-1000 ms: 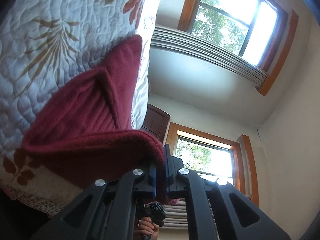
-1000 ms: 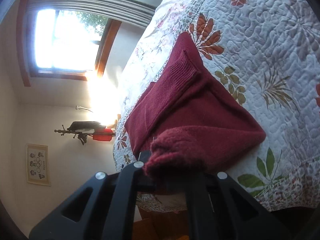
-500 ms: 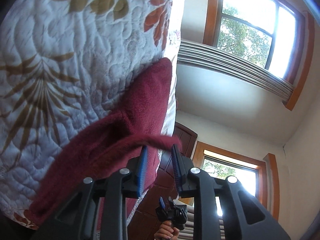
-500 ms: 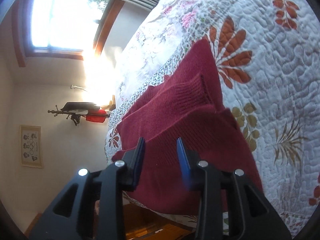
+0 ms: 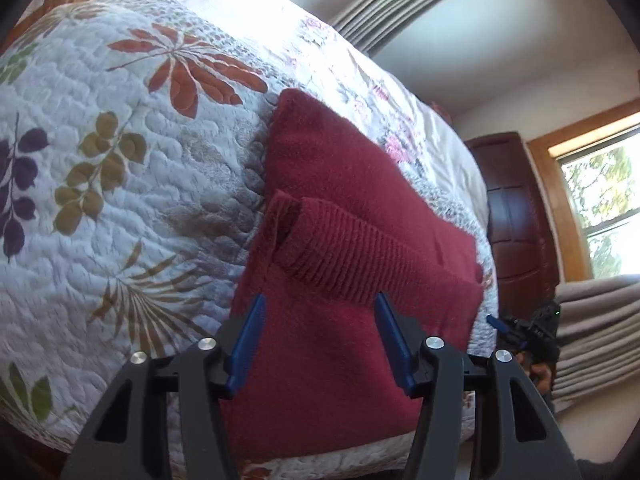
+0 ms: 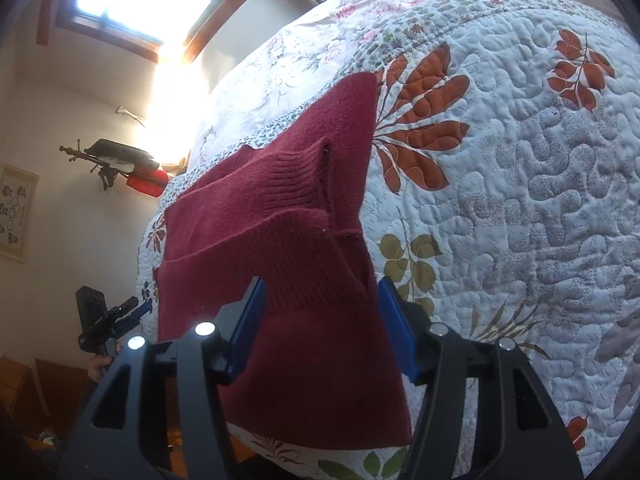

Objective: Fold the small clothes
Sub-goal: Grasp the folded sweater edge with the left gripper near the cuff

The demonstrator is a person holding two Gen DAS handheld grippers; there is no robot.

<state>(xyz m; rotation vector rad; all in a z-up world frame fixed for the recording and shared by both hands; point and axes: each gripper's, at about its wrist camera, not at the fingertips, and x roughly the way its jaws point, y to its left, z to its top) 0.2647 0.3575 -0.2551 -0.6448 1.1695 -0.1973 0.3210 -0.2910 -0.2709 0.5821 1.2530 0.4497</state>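
A dark red knitted garment (image 5: 340,248) lies folded on the leaf-patterned quilt (image 5: 120,160), with a ribbed cuff resting on top of it. My left gripper (image 5: 320,320) hovers over its near edge, blue pads wide apart and nothing held. The same red garment (image 6: 288,240) fills the middle of the right wrist view. My right gripper (image 6: 320,304) is open above its near part, holding nothing. Each view shows the other gripper small at the side: the right gripper (image 5: 528,336) in a hand, and the left gripper (image 6: 108,316).
The quilt (image 6: 500,160) covers a bed whose edge drops off just below the garment. A dark wooden door (image 5: 516,208), windows and grey curtains (image 5: 592,332) stand beyond. A black stand with a red object (image 6: 120,164) stands by the wall.
Both grippers were shut on the garment's edge a second ago. They have let it go, opened wide and drawn back, and the garment now lies flat on the quilt.
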